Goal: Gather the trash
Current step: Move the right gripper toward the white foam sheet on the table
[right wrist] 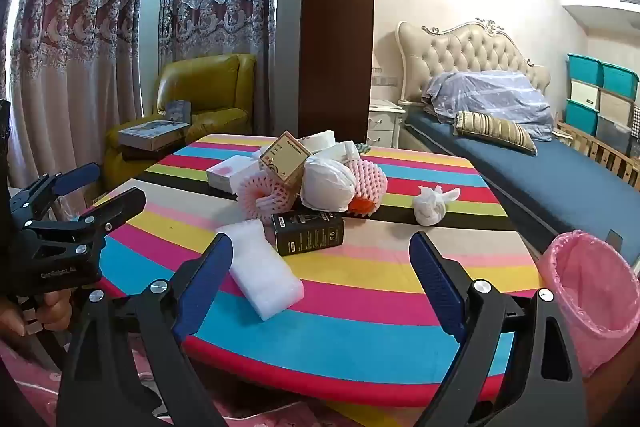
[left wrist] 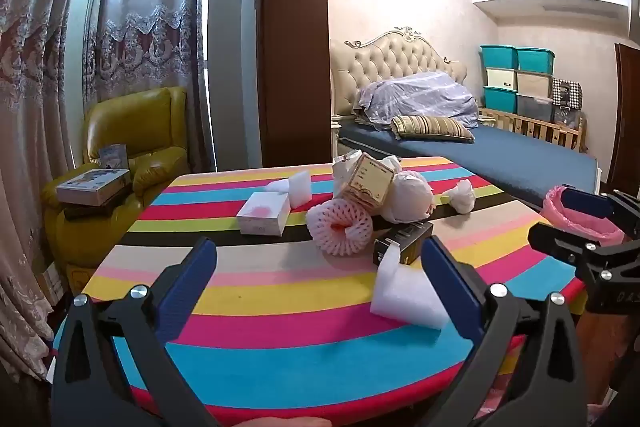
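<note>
Trash lies on a striped table [left wrist: 280, 291]: a white foam block [left wrist: 404, 295] [right wrist: 262, 271], a black box [left wrist: 404, 241] [right wrist: 310, 233], pink foam fruit nets [left wrist: 340, 227] [right wrist: 256, 197], a white bag [right wrist: 328, 183], a tan carton [left wrist: 366, 183] [right wrist: 284, 157], a white box [left wrist: 264, 213] and a knotted tissue [right wrist: 432, 205]. My left gripper [left wrist: 320, 267] is open and empty above the near table edge, the foam block by its right finger. My right gripper [right wrist: 322, 267] is open and empty, the foam block by its left finger.
A bin with a pink liner [right wrist: 596, 287] [left wrist: 580, 215] stands at the table's right side. A blue bed [right wrist: 540, 163] lies behind right. A yellow armchair [left wrist: 120, 147] with boxes on it stands behind left, by curtains.
</note>
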A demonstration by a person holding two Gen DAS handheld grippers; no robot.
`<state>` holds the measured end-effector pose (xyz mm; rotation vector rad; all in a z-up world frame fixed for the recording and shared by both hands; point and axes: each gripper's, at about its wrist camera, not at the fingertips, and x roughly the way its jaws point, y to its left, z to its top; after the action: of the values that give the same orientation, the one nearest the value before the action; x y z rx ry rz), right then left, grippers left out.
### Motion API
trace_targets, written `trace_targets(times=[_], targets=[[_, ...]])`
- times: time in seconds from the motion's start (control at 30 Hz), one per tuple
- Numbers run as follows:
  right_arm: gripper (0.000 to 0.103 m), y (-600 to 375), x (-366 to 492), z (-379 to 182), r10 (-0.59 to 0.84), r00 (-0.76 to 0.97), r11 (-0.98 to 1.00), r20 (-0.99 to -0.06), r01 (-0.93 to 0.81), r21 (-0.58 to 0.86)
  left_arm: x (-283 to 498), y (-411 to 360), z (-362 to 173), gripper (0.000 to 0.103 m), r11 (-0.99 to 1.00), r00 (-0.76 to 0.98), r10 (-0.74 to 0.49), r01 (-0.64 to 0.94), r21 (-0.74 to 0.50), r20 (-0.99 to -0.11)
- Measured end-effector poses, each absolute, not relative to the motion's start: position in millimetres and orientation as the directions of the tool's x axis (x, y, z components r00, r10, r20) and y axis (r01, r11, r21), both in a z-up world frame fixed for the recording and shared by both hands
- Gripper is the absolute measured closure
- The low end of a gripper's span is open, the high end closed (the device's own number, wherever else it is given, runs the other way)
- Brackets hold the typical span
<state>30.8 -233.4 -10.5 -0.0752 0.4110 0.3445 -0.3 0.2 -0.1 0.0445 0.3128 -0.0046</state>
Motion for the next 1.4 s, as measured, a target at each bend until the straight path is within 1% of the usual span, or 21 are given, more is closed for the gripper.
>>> trace_targets(times=[0.2,0.27,0.33,1.4], targets=[[0.019,-229,31,-12,0.313,0.858,0.938,-0.408,-0.347,-0.011,-10,10,2,0.004,1.000,0.953,-0.006,0.005,-0.003,-0.304],[0.019,-227,32,-14,0.315,0.855,0.937,-0.413,-0.349,-0.008,-15,12,2,0.004,1.000,0.951,-0.006,0.006,-0.002,-0.308],[0.019,-229,35,-15,0.320,0.853,0.936,-0.413,-0.352,-0.003,0,7,-2,0.004,1.000,0.942,-0.003,0.005,0.004,-0.335],[0.019,-228,34,-20,0.335,0.840,0.934,-0.426,-0.357,0.028,-2,11,-1,0.004,1.000,0.943,0.005,-0.006,-0.002,-0.333]])
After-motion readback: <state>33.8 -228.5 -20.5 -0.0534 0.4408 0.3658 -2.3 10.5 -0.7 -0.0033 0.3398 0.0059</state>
